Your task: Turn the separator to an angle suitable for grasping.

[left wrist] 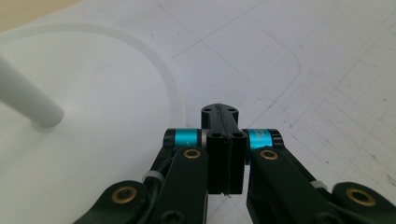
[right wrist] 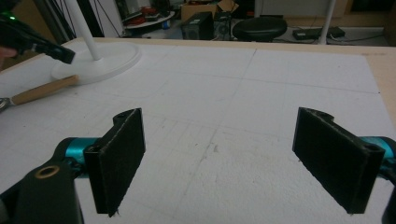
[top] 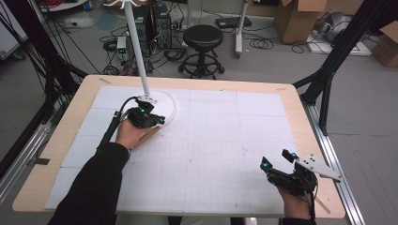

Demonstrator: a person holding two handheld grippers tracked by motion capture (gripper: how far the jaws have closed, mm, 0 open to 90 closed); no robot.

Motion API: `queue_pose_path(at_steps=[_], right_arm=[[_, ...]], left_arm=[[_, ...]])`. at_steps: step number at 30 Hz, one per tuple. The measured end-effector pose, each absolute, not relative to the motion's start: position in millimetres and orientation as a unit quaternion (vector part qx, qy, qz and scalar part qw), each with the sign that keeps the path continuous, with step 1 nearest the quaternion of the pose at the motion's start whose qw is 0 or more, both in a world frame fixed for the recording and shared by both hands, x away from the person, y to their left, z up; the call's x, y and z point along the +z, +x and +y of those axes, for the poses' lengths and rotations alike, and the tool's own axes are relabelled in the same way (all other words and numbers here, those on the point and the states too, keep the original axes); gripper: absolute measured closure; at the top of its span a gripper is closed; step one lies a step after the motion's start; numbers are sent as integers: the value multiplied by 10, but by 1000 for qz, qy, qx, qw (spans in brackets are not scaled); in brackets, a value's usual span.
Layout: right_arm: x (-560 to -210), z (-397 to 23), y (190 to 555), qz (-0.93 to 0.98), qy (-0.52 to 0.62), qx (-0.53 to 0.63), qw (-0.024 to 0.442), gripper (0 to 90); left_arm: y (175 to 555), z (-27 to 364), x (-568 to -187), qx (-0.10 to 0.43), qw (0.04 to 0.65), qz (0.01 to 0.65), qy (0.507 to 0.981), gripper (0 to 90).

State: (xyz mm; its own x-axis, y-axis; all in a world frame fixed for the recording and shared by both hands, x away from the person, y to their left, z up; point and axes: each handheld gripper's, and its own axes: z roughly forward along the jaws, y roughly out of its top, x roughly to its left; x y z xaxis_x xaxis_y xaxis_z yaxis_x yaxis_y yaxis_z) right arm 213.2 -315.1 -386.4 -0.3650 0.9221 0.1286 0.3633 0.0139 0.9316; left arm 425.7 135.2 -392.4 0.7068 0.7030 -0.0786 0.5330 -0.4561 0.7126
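Wooden handle (right wrist: 44, 89) beside the stand base (right wrist: 105, 60) is judged light and stiff, best pinched mid-length; left gripper (left wrist: 224, 135) is clenched empty, right gripper (right wrist: 233, 158) released.

Black stool (top: 202, 37) behind table (top: 300, 117), cardboard boxes (top: 295, 18), floor cables (top: 263, 43).

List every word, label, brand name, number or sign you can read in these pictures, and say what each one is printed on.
There is no text to read.
The white mat on the table carries only faint grid lines, no numbers.
The cardboard boxes on the floor bear no print that can be made out.
The left gripper and right gripper show screws and blue rings, no lettering.
The white stand is plain.
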Motion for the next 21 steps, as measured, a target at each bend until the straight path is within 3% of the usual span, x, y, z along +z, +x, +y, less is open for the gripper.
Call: queue_pose_path(at_steps=[7, 21], right_arm=[[-3867, -3143, 2141, 660, 483, 504, 276, 162], [-3854, -3124, 2118, 659, 485, 504, 276, 162]], left_arm=[[4424, 1170, -4057, 116, 322, 372, 863, 895], [4380, 1273, -4090, 113, 247, 374, 887, 896]])
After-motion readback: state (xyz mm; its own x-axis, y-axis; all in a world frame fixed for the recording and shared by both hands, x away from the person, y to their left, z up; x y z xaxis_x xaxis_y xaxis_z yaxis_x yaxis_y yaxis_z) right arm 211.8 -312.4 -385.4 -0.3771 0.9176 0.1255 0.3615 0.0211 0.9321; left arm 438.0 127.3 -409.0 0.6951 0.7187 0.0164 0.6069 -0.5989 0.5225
